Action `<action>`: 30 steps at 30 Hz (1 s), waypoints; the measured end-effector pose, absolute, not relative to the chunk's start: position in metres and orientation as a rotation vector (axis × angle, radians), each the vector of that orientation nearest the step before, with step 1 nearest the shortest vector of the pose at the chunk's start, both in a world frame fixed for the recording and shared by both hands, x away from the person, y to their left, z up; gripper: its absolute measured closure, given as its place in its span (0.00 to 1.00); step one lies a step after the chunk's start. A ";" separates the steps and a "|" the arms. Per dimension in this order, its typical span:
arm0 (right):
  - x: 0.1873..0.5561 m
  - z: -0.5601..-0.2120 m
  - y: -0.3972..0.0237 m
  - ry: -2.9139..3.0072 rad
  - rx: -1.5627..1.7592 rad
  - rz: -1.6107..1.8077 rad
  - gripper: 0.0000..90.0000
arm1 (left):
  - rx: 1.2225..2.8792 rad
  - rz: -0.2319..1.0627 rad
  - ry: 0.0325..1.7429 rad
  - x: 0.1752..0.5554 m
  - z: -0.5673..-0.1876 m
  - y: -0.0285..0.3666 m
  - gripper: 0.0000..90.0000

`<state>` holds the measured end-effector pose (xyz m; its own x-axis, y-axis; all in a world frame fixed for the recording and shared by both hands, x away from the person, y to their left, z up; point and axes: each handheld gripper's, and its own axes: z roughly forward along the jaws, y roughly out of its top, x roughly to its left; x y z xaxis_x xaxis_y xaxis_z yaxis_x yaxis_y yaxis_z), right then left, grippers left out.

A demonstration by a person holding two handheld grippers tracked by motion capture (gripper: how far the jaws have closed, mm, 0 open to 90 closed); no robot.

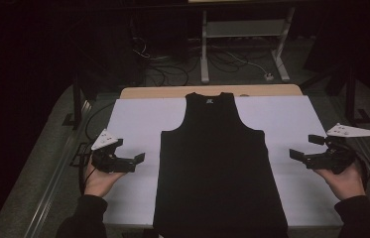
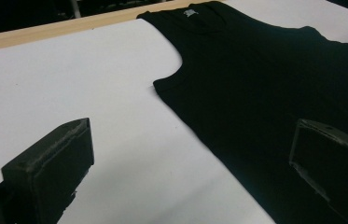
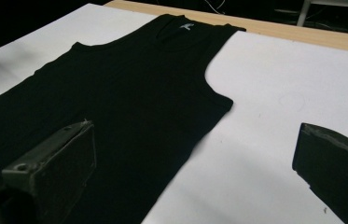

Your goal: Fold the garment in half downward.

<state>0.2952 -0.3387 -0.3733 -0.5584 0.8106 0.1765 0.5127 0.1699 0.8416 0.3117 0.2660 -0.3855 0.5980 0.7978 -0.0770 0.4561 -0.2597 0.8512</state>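
Note:
A black tank top (image 1: pixel 217 163) lies flat on the white sheet (image 1: pixel 138 119), neck toward the far edge, hem at the near edge. My left gripper (image 1: pixel 132 158) hovers open over the sheet just left of the garment's side, held by a hand. On the other side, my right gripper (image 1: pixel 305 147) stands open just right of the garment. In the left gripper view the tank top (image 2: pixel 265 93) spreads to the right, between and beyond the wide-apart jaws. In the right gripper view the tank top (image 3: pixel 115 107) lies to the left, its armhole curve ahead. Nothing sits between either pair of jaws.
The white sheet covers a wooden table whose far edge (image 1: pixel 172 92) shows bare. Beyond it stand a white metal frame (image 1: pixel 244 44) and loose cables (image 1: pixel 167 69) on the floor. A dark stand (image 1: pixel 77 99) rises at the left, another (image 1: pixel 351 94) at the right.

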 end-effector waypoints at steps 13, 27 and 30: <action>0.312 -0.368 -0.331 2.188 1.249 1.300 0.00 | 1.950 0.443 0.986 0.327 -0.381 0.259 0.00; 0.328 -0.360 -0.327 2.225 1.234 1.290 0.00 | 1.964 0.420 0.978 0.343 -0.379 0.255 0.00; 0.331 -0.361 -0.327 2.228 1.237 1.285 0.00 | 1.964 0.413 0.980 0.346 -0.379 0.254 0.00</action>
<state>0.3311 -0.3273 -0.3606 -0.5911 0.7903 0.1612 0.5352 0.2347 0.8114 0.3458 0.2542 -0.3787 0.6336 0.7692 -0.0832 0.4774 -0.3041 0.8244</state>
